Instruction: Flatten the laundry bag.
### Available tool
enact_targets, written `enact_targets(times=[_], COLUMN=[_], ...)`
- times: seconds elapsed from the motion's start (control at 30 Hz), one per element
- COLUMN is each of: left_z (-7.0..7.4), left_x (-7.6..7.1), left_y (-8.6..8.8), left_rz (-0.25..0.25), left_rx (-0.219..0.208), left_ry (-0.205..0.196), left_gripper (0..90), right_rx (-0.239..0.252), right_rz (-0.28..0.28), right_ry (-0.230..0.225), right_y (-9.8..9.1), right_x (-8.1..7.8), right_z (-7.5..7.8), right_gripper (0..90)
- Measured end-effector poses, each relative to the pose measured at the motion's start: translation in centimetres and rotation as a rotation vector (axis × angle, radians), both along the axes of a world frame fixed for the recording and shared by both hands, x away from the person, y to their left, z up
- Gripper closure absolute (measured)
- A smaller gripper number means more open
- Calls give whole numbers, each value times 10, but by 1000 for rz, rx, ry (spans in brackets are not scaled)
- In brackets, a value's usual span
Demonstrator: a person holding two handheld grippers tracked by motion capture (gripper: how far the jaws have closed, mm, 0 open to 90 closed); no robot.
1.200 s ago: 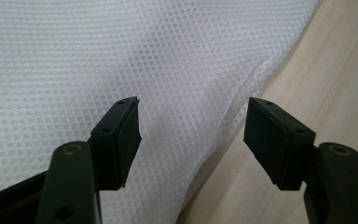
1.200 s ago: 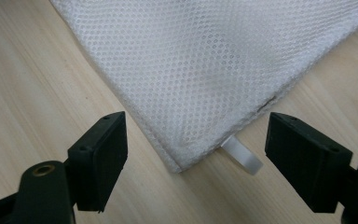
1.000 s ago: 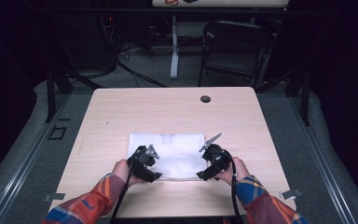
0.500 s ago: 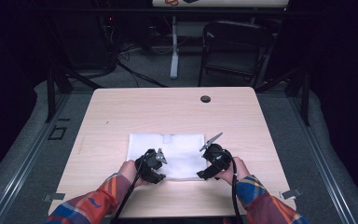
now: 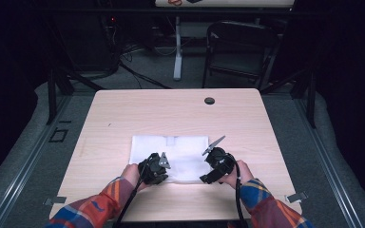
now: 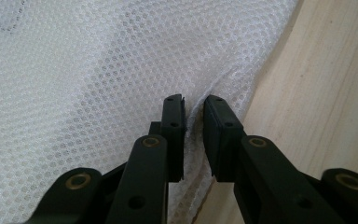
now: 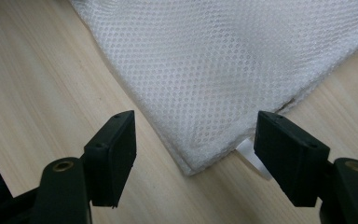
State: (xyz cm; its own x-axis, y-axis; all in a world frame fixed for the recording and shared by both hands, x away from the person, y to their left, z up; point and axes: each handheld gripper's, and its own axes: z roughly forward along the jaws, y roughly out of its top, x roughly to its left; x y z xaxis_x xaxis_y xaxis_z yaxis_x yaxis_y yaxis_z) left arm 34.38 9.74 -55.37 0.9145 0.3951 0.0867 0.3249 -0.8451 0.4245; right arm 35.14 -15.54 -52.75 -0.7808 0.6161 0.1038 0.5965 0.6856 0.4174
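A white mesh cloth (image 5: 171, 149) lies flat on the wooden table (image 5: 171, 109), toward the near side. My left gripper (image 5: 160, 175) sits at the cloth's near edge. In the left gripper view the gripper (image 6: 194, 109) has just been closing, and its pads pinch a raised ridge of the mesh cloth (image 6: 98, 70). My right gripper (image 5: 205, 178) is at the cloth's near right corner. In the right gripper view its jaws (image 7: 196, 135) have just been closing a little but stand wide apart. They straddle the corner of the cloth (image 7: 223, 60) without touching it.
A small white tag (image 7: 251, 156) pokes out under the cloth corner. A black round grommet (image 5: 209, 100) sits near the table's far edge. Beyond the table stand a dark chair (image 5: 237, 52) and cables on the floor. Bare wood (image 7: 37, 84) surrounds the cloth.
My left gripper has shifted slightly to the right along the cloth's near edge. The right hand and gripper have stayed where they were.
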Motion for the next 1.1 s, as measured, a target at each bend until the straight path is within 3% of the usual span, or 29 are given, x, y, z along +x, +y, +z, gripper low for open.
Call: enact_targets(times=[0.23,0.3,0.37,0.47,0.7,0.77,0.93,1.07,1.1], left_z=[0,1,1,3,16,17,21,23,23], left_x=[1,1,1,0,-3,-2,-2,-2,-3], left_y=[0,2,2,2,5,6,8,9,9], left_rz=[11,17,18,17,46,48,62,71,65], left_rx=[-7,-21,-24,-36,-89,-88,-121,-133,-139], left_ry=[0,1,-1,-14,-88,-97,-117,-128,-135], left_gripper=[834,850,853,861,868,868,867,868,868], right_rx=[9,-4,-7,-10,14,23,-13,-41,-44], right_rz=[4,-3,5,24,59,74,148,173,172], right_ry=[-6,-16,-24,-51,-108,-118,-121,-149,-186], right_y=[1,2,4,7,12,17,34,45,51], right_x=[-1,-3,-4,-8,-16,-20,-27,-28,-27], right_z=[0,2,3,6,10,9,-1,-8,-12], right_gripper=[337,443,484,656,854,884,900,900,900])
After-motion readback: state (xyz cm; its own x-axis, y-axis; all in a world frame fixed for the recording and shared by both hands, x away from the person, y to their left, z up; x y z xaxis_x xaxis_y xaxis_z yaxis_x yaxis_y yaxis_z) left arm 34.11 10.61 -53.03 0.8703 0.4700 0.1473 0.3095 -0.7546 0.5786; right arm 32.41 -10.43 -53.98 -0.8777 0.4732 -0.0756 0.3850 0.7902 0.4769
